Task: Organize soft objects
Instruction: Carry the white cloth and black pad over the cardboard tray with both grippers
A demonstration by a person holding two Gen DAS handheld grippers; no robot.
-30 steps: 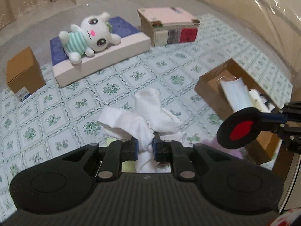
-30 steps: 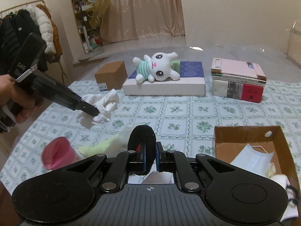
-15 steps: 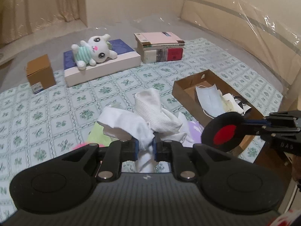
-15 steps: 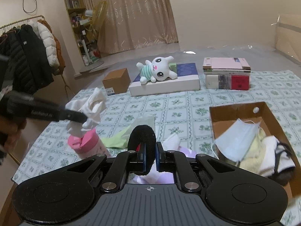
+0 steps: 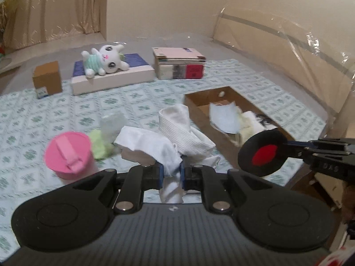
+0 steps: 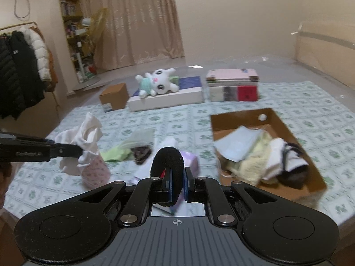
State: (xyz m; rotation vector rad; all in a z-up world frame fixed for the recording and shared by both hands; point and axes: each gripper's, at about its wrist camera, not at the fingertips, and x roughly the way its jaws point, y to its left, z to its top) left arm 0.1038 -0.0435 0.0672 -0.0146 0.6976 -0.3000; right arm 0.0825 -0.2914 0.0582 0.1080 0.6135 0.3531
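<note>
My left gripper (image 5: pixel 172 174) is shut on a bundle of white cloth (image 5: pixel 177 137), which hangs above the patterned mat; in the right wrist view the same white cloth (image 6: pixel 86 135) dangles from the left gripper (image 6: pixel 79 153) over a pink cup (image 6: pixel 95 170). My right gripper (image 6: pixel 177 185) is shut on a round black pad (image 6: pixel 167 166); its red centre shows on the pad (image 5: pixel 263 156) in the left wrist view, near the box corner. An open cardboard box (image 6: pixel 239 115) on the right holds a face mask, pale cloths and a dark item.
A pink cup (image 5: pixel 66 155), a green cloth (image 5: pixel 99 144) and a purple item (image 6: pixel 190 161) lie on the mat. A plush bunny (image 5: pixel 104 61) lies on a flat white box; stacked books (image 5: pixel 177 64) and a small brown box (image 5: pixel 46 78) stand at the far end. Coats (image 6: pixel 20 66) hang left.
Both grippers have pulled back from the far end of the mat, still holding their loads. The pink cup has come into the left view, and the cardboard box shows more fully.
</note>
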